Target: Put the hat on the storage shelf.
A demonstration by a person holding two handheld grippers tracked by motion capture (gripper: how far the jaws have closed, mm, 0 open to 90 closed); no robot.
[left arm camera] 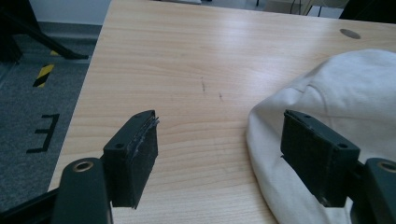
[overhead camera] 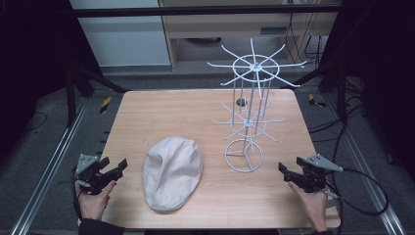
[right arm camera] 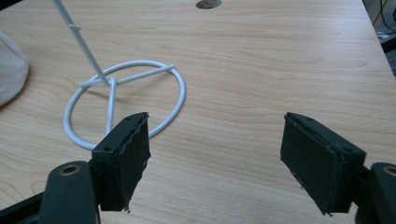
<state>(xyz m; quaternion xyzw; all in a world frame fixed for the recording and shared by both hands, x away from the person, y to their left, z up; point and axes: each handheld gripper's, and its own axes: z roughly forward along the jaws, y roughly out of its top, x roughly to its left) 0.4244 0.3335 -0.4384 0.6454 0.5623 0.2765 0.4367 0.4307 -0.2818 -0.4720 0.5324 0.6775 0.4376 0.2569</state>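
The cap lies flat on the table, at the near left, its brim end toward the person. The white wire rack stands upright just to the right of the cap, apart from it, resting on its ring base. Its two tiers of radiating hooks are bare.

The left gripper is held at the table's near left edge, pointed toward the cap. In the left gripper view its jaws stand wide apart and hold nothing; the cap's edge lies just ahead of the right-hand jaw, with no contact.

The right gripper is held at the near right edge, pointed toward the rack. In the right gripper view its jaws are likewise spread and empty, with the ring base ahead of the left-hand jaw and clear of it.

Judged step: approach. Neither gripper has engaged anything, so the work of hanging the cap on the rack appears not yet begun.

Next move, as judged: the left gripper advances to the cap's near edge, lowers one jaw to table level to get under the fabric, and closes on a single fold. The fabric looks soft and will likely sag when lifted. The right gripper may need to steady the rack, which looks light and could tip.
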